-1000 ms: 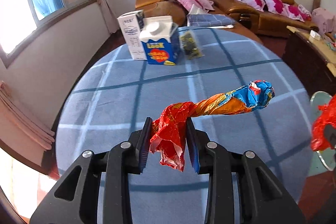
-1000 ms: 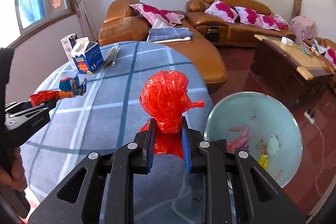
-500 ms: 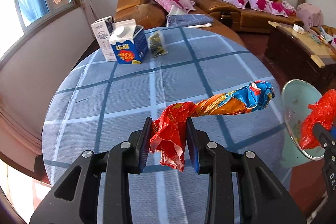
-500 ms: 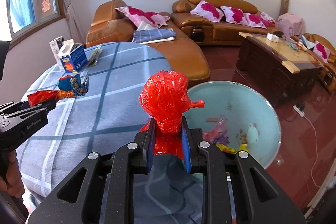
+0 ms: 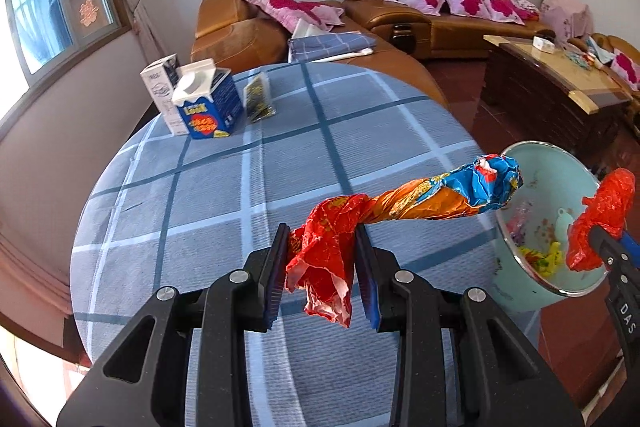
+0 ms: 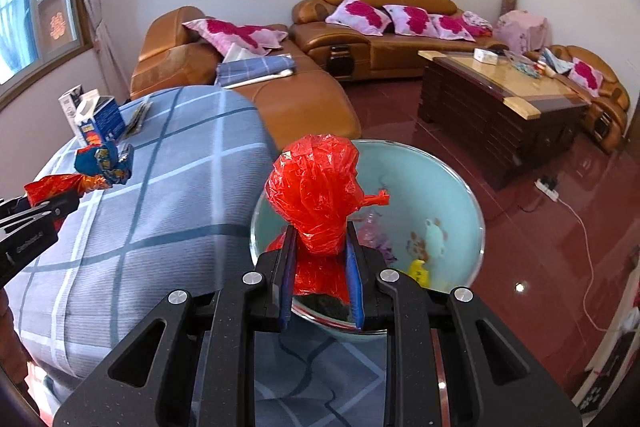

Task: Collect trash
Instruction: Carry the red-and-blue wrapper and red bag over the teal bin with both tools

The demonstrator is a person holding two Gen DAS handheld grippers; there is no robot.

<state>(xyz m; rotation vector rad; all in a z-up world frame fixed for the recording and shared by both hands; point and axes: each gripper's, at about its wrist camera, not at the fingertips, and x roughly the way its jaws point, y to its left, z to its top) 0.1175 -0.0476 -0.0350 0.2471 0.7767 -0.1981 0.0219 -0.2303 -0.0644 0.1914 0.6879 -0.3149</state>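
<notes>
Right wrist view: red plastic bag (image 6: 316,191) clamped in right gripper (image 6: 320,267), held over pale green bin (image 6: 460,187); jaws best opened once centred above rim. Twisted snack wrapper (image 5: 400,207) pinched in left gripper (image 5: 324,271), to be carried over bin before release.

Left wrist camera sits close behind its own fingers, angled down across the table (image 5: 208,195), sofas (image 5: 440,15) at 12 o'clock. Right wrist camera looks down over the bin (image 6: 452,195), apparently from the table's edge. Both views share table, bin (image 5: 560,187), cartons (image 5: 208,107) and sofas.
</notes>
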